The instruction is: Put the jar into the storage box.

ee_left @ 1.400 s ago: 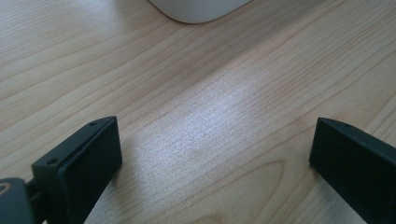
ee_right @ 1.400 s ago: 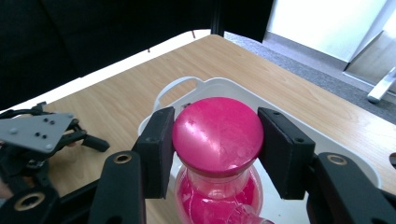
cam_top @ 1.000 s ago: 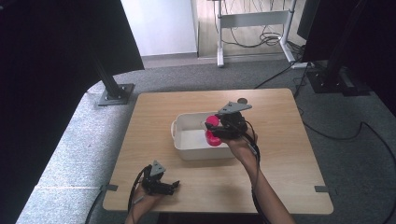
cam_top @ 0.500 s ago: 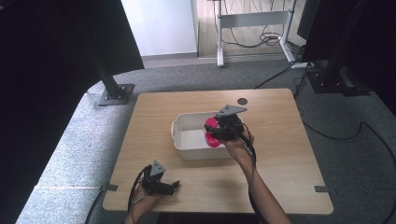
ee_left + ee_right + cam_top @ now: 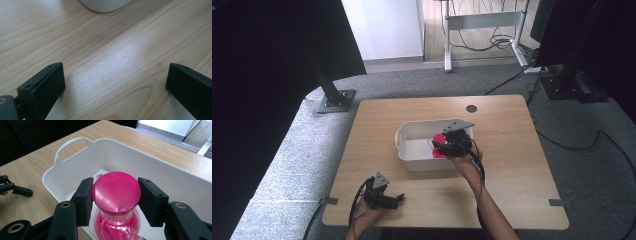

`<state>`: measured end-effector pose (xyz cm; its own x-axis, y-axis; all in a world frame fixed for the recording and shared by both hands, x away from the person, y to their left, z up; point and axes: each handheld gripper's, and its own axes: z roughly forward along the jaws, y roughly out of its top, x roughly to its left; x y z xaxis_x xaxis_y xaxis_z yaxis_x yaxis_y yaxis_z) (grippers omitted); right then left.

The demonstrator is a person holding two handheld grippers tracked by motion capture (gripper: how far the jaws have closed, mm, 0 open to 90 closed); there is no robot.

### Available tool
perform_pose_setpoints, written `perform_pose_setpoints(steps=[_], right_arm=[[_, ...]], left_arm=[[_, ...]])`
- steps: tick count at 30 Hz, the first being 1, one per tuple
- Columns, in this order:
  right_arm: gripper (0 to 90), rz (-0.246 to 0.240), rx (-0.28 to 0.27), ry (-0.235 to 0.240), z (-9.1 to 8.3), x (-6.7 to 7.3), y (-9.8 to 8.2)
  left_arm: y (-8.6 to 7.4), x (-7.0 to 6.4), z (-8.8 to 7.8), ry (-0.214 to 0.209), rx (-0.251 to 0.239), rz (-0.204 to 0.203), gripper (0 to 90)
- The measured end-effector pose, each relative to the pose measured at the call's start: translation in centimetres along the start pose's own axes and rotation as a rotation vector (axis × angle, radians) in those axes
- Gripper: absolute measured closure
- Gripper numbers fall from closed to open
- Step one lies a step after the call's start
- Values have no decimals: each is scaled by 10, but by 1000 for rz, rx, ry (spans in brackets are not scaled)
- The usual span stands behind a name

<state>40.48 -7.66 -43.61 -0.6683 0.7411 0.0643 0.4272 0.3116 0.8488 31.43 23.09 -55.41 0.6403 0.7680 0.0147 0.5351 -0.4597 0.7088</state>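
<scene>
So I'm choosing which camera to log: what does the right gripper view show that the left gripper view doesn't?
Right gripper view: jaws shut on the pink lid of a clear pink-tinted jar, over the white tub's interior and handle.
Left gripper view: open jaws over bare wood, with nothing between them.
Both: the wooden table and part of the tub.

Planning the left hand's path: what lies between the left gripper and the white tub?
Only bare wooden table. In the high view, nothing sits between the left gripper and the white tub; the left gripper view shows the same bare wood.
</scene>
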Motion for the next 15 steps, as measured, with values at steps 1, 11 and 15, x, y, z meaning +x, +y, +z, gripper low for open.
perform_pose_setpoints(steps=[1,11,15], right_arm=[[478,1,3,1,1,0,-2],[478,10,27,3,9,-2,-12],[477,11,39,5,12,-2,-15]], left_arm=[[0,0,0,0,0,0,20],[0,0,0,0,0,0,20],[0,0,0,0,1,1,20]])
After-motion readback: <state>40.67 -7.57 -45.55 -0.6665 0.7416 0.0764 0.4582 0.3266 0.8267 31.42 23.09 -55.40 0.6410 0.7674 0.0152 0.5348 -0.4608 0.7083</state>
